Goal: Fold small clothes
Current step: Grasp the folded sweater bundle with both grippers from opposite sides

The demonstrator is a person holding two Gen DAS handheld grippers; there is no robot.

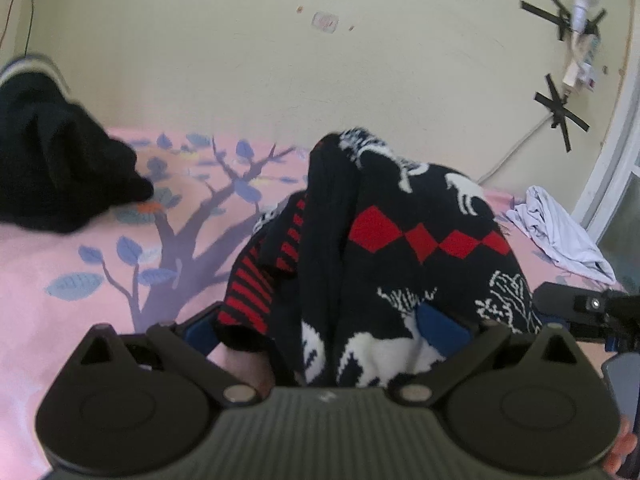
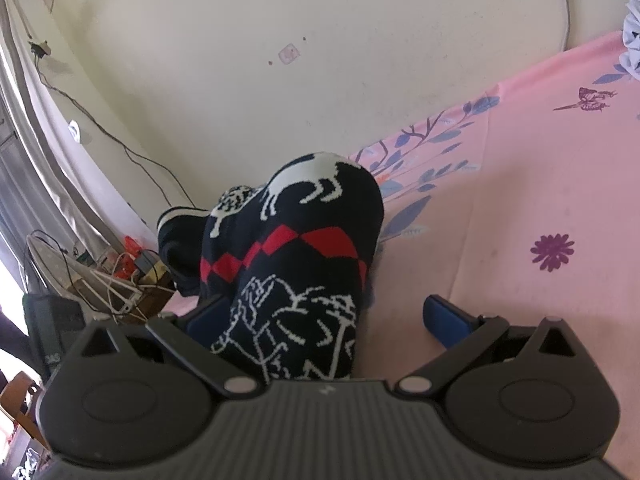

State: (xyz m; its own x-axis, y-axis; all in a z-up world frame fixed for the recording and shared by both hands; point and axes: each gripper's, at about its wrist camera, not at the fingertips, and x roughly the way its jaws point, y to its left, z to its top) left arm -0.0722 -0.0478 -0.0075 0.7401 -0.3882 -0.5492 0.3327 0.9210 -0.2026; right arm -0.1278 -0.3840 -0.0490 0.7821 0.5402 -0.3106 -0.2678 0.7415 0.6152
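A dark knit sweater (image 1: pixel 420 216) with white animal figures and red diamonds lies bunched in a heap on the pink bedsheet (image 1: pixel 60 320). My left gripper (image 1: pixel 320 328) is open, its blue pads (image 1: pixel 440 330) wide apart, and the sweater's folds fill the gap and drape over both fingers. My right gripper (image 2: pixel 326 316) is open too. The sweater (image 2: pixel 304 264) covers its left pad, while the right pad (image 2: pixel 448 322) is bare above the sheet (image 2: pixel 540 184). The right gripper's body (image 1: pixel 588 308) shows at the right edge of the left wrist view.
A black garment (image 1: pixel 60 168) with striped trim is piled at the bed's left, also seen behind the sweater (image 2: pixel 180 240). A pale crumpled garment (image 1: pixel 560 240) lies at the right by the wall. Cables and clutter (image 2: pixel 120 276) sit beyond the bed's edge.
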